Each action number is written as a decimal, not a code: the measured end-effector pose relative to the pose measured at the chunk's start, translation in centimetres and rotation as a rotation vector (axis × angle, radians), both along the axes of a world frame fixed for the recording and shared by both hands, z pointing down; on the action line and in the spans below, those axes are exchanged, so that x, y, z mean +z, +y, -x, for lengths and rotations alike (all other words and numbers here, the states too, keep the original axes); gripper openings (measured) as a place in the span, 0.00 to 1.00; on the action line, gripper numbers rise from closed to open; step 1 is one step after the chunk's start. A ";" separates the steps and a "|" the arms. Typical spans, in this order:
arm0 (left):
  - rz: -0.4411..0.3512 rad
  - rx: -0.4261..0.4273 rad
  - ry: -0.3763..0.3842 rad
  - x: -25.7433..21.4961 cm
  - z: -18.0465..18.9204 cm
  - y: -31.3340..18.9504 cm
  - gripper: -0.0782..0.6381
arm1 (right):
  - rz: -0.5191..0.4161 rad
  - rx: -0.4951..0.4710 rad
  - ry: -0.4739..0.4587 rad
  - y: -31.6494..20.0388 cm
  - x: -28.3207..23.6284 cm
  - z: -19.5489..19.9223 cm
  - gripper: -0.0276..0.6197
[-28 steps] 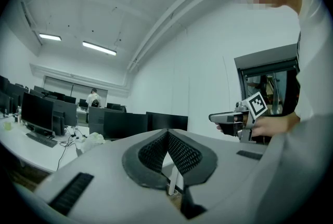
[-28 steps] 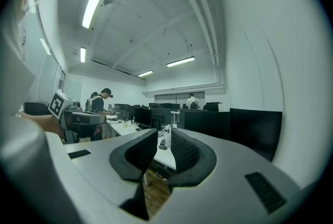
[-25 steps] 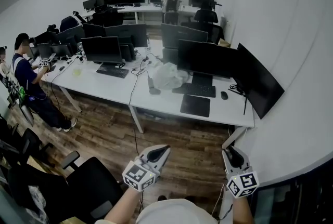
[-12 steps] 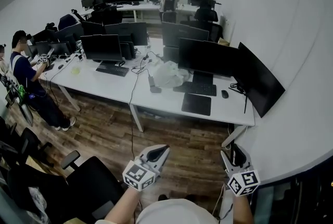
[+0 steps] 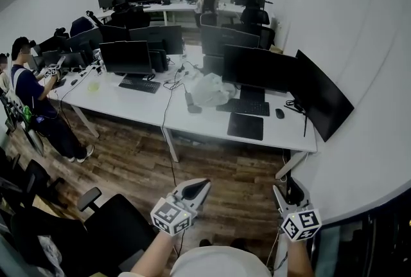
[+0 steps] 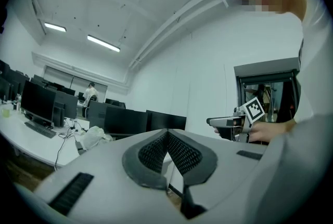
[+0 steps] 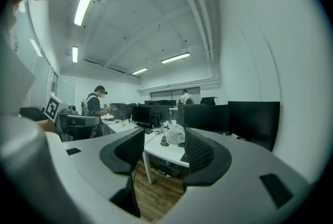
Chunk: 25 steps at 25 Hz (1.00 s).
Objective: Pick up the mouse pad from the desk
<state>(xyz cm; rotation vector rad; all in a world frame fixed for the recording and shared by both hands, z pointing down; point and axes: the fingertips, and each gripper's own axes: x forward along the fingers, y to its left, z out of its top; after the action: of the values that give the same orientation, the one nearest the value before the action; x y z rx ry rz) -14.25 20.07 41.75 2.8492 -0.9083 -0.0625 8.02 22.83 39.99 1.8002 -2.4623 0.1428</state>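
mouse pad (image 5: 245, 126): black | desk (image 5: 205, 125): white | floor (image 5: 212, 169): brown wood-grain | monitors (image 5: 257, 69): black

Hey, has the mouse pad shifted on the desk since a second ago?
No. The mouse pad still lies on the desk, just in front of the keyboard, as before.

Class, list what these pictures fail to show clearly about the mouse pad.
- Head view: mouse pad too small to judge thickness or edges.
- Left gripper view: the shut left gripper covers that part of the desk.
- Right gripper view: the right gripper, jaws just opened, blocks it.
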 end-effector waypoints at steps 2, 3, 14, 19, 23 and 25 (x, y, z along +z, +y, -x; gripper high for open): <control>0.000 0.005 0.001 0.3 0.5 -0.1 0.13 | 0.003 0.014 -0.010 0.2 0.1 0.3 0.44; 0.000 0.007 -0.001 0.5 0.6 -0.2 0.13 | 0.004 0.020 -0.012 0.4 0.2 0.4 0.44; 0.037 0.004 -0.011 2.3 1.2 -1.8 0.13 | 0.039 0.062 -0.036 -0.3 1.3 -0.1 0.43; 0.009 -0.040 -0.006 2.1 0.8 -4.4 0.13 | 0.055 0.043 -0.051 -3.0 2.4 -0.8 0.43; 0.017 -0.056 -0.003 2.3 -0.3 -7.0 0.13 | 0.074 0.026 -0.047 -5.8 3.2 -1.9 0.43; 0.023 -0.058 -0.016 2.5 -1.3 -8.4 0.13 | 0.077 0.018 -0.046 -7.6 3.4 -2.7 0.43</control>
<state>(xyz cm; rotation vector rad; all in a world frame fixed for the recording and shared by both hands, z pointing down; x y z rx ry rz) -12.96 11.63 44.27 2.8062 -0.9880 -0.0359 10.76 15.23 43.34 1.8081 -2.4358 0.2788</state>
